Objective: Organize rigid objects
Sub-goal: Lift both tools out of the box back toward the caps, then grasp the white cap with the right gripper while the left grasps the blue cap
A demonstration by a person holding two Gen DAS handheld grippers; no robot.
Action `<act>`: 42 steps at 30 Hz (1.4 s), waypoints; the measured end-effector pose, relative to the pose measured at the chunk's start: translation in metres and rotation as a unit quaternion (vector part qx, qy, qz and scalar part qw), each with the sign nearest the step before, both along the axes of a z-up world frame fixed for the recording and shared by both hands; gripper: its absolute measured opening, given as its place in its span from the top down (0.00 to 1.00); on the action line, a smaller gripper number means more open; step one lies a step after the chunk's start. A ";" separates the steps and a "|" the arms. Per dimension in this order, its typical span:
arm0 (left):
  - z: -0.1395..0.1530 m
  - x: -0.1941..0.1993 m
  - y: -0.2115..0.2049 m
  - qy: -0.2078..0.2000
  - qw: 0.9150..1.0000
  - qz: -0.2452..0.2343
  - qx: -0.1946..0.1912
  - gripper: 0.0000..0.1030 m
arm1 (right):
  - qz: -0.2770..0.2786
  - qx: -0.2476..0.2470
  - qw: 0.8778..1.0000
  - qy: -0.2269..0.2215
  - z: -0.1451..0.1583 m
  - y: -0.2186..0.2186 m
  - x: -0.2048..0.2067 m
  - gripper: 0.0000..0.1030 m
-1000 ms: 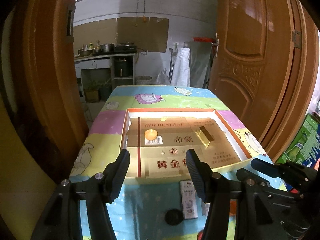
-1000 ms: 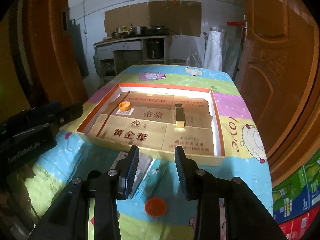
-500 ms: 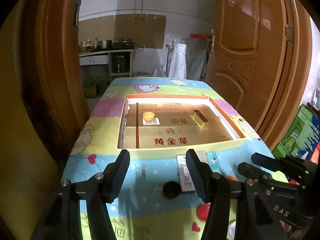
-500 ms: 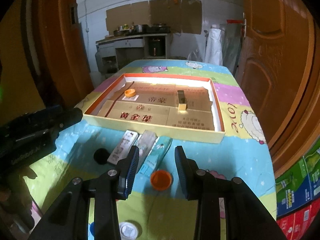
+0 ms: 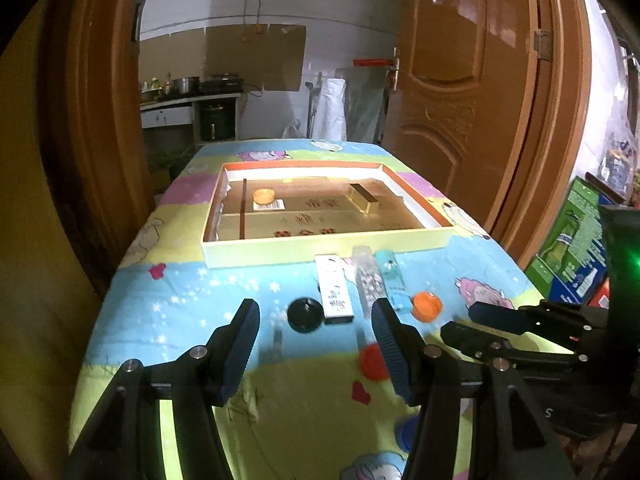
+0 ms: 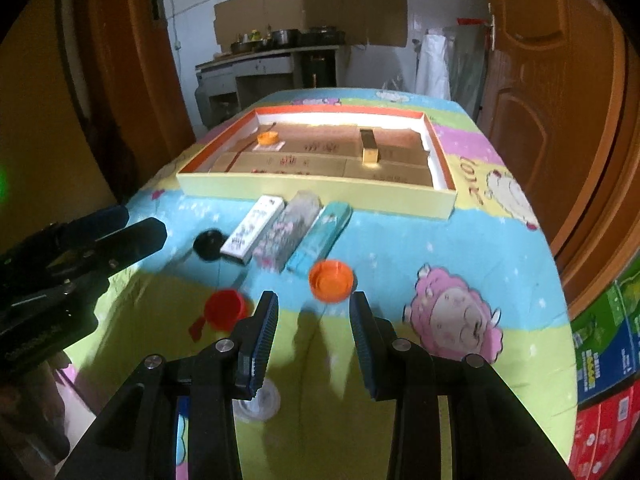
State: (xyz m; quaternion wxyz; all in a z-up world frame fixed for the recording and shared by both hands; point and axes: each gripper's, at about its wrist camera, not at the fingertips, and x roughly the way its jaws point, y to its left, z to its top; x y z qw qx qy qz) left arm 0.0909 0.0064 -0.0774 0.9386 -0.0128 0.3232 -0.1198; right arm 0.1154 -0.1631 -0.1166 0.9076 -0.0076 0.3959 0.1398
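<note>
Here both claws tilted down over the table, released and empty: the right gripper (image 6: 313, 322) just short of an orange cap (image 6: 331, 281), the left gripper (image 5: 314, 342) just short of a black cap (image 5: 305, 313) beside three slim boxes.

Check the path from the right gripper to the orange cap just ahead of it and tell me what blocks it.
Nothing visible does. The right gripper is open and empty, and the orange cap lies just beyond its fingertips on bare tablecloth. The red cap sits off to the left, and the teal box lies beyond the orange cap.
</note>
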 end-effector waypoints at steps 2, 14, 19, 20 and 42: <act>-0.002 -0.007 0.000 0.000 1.000 -0.005 -0.004 0.44 | 0.002 -0.002 1.000 0.003 -0.003 -0.001 -0.006 0.63; -0.016 -0.049 -0.011 0.004 0.998 -0.067 -0.005 0.44 | 0.016 0.001 1.000 0.003 -0.004 -0.006 -0.035 0.63; -0.022 -0.065 -0.018 0.000 0.994 -0.105 -0.003 0.44 | 0.033 0.002 0.999 -0.001 -0.003 -0.006 -0.052 0.59; -0.024 -0.068 -0.021 -0.002 0.994 -0.113 0.002 0.44 | 0.036 0.000 0.999 0.001 -0.004 -0.006 -0.053 0.57; -0.059 -0.051 -0.034 0.022 0.990 -0.135 0.040 0.66 | 0.080 -0.029 0.996 -0.003 -0.029 -0.002 -0.064 0.55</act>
